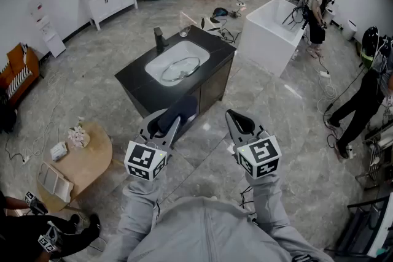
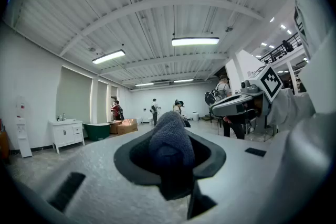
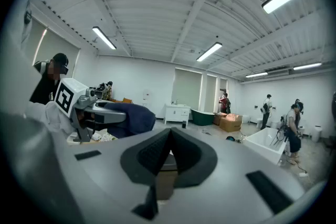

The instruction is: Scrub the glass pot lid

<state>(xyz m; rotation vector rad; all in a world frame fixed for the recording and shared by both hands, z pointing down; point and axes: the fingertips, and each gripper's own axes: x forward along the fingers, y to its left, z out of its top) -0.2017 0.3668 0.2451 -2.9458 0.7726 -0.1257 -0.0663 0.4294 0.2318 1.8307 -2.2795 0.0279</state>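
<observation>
The glass pot lid (image 1: 180, 69) lies in the white basin (image 1: 161, 64) of a black-topped vanity (image 1: 136, 82), well ahead of both grippers. My left gripper (image 1: 174, 119) is held up in the air, shut on a dark blue cloth (image 1: 179, 111). That cloth (image 2: 170, 143) fills the space between the jaws in the left gripper view. My right gripper (image 1: 237, 120) hovers beside it with its pads closed together and nothing in them (image 3: 168, 153). From the right gripper view the left gripper (image 3: 97, 111) and its cloth (image 3: 130, 117) show at the left.
A dark faucet (image 1: 159, 39) and a glass (image 1: 184, 30) stand on the vanity's far edge. A round wooden table (image 1: 92, 159) is at the left and a white tub (image 1: 273, 30) at the right. Cables lie on the floor, and people (image 1: 362, 101) stand at the right.
</observation>
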